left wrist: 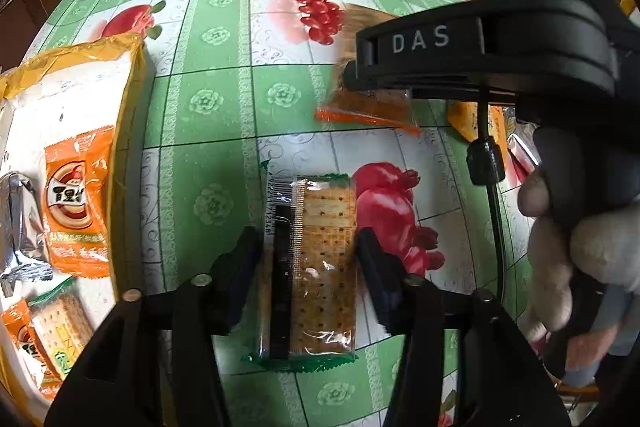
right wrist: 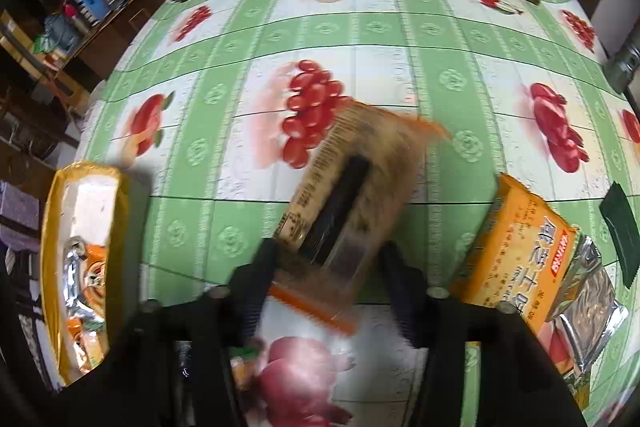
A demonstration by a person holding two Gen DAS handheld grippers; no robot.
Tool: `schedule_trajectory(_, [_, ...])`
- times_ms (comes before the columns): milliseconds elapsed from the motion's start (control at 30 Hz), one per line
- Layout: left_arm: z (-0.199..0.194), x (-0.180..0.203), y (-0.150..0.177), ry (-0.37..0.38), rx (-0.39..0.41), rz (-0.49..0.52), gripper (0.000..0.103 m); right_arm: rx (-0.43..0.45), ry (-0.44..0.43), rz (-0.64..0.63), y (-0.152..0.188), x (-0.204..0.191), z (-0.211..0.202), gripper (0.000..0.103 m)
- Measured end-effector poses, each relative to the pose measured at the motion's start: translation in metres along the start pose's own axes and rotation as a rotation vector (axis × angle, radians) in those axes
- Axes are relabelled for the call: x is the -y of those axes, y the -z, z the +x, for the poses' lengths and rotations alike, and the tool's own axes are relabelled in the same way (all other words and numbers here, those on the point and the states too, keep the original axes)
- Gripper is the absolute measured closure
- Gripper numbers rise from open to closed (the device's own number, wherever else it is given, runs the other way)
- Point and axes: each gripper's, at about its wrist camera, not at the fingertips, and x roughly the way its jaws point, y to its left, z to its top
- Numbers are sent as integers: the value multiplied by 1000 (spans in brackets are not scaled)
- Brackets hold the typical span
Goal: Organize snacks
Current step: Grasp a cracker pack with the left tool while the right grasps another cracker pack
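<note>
Black fingers of the left gripper [left wrist: 308, 263] pinched a green-edged cracker pack [left wrist: 316, 267] from both sides, above the tablecloth [left wrist: 208, 95]. Right gripper [right wrist: 328, 275] clamped an orange-edged pack [right wrist: 344, 199], blurred and tilted. A yellow-rimmed box [left wrist: 132, 87] at left held more snacks. An open orange bag [right wrist: 516, 251] lay beside the right gripper.
</note>
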Motion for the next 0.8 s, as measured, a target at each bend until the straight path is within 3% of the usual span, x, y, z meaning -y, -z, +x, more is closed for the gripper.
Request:
schedule_trajectory(67, [0,4,4,-8,7,17,40,-5,-1,-13,0,-2,-3,64])
schedule_trajectory(133, [1,8,5,-24,10,28,40,-17,-19,-5,1,0,-4,70])
schedule_trajectory(167, [0,7,7,-10,15,20,47,-20,-31,0,3,2,-6,72])
schedule_trajectory(233, [-1,6,7,26,11,6,58,-21,-26,1,5,5,-9,88])
schedule_trajectory(300, [-4,1,12,54,7,-26,58,-32,-42,5,8,11,-11,91])
schedule_trajectory(467, [-18,-17,20,102,17,-107,59,-31,-119,23,16,21,-19,85])
schedule_trajectory(533, [-27,-22,26,98,32,-119,59,-12,-148,47,18,26,-23,62])
schedule_trajectory(567, [-33,-26,28,104,41,-133,59,0,-155,53,18,27,-25,58])
schedule_trajectory(800, [-60,-49,37,126,103,-220,59,31,-202,48,9,27,-35,56])
